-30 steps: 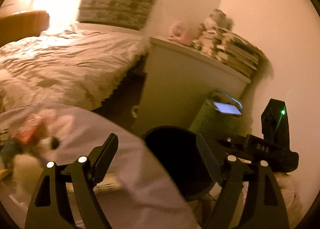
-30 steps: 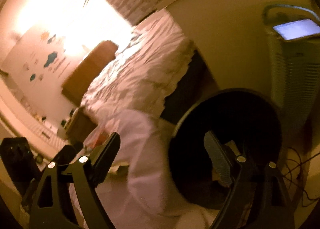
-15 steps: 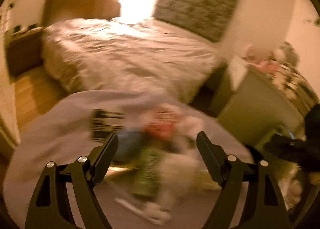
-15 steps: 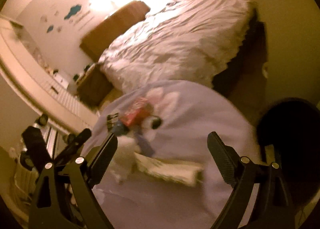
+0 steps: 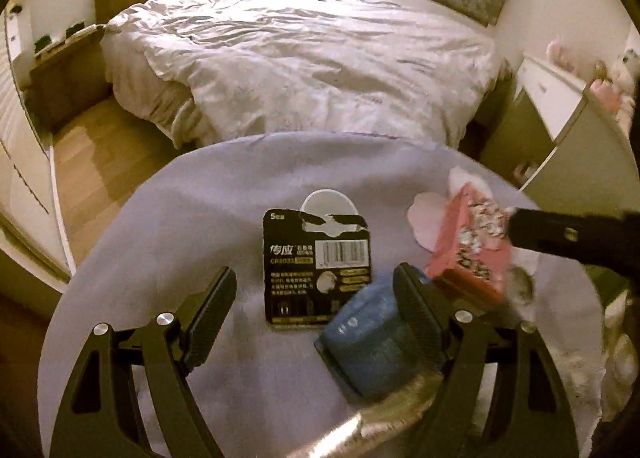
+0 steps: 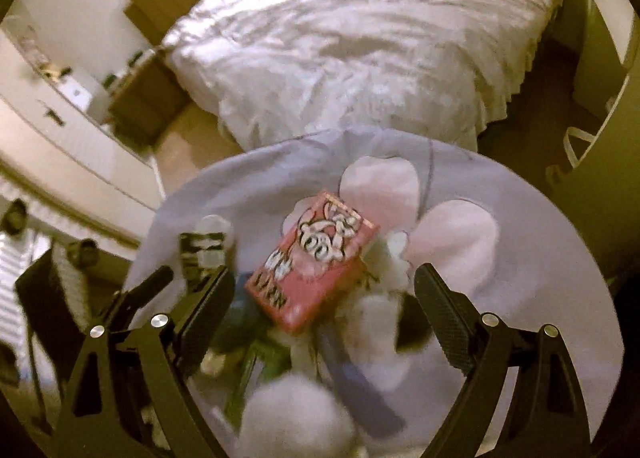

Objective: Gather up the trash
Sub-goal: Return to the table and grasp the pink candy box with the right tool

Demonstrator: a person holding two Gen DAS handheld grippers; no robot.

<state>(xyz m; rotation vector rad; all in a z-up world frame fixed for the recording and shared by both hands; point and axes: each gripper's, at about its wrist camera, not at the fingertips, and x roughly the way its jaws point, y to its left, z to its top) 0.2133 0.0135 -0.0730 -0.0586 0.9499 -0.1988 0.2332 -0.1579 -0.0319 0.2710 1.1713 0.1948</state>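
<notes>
A pile of trash lies on a round lilac mat (image 5: 192, 226). In the left wrist view it holds a black battery card (image 5: 318, 274), a white round lid (image 5: 330, 200), a blue packet (image 5: 368, 346), a pink printed box (image 5: 468, 254) and a silver wrapper (image 5: 384, 410). My left gripper (image 5: 314, 278) hovers open over the card and the blue packet, gripping nothing. The right wrist view shows the pink box (image 6: 316, 262) between the fingers of my open right gripper (image 6: 324, 278), which does not touch it. White crumpled tissue (image 6: 296, 414) and a blue strip (image 6: 360, 390) lie nearer.
A bed with a rumpled white duvet (image 5: 300, 58) stands just beyond the mat. Wooden floor (image 5: 92, 162) runs to the left beside white cupboards. A pale cabinet (image 5: 568, 146) stands at the right. The other gripper's black finger (image 5: 560, 234) reaches in over the pink box.
Both views have swung away from the black bin and down onto the trash pile on the lilac mat. Both grippers stayed open and empty.
</notes>
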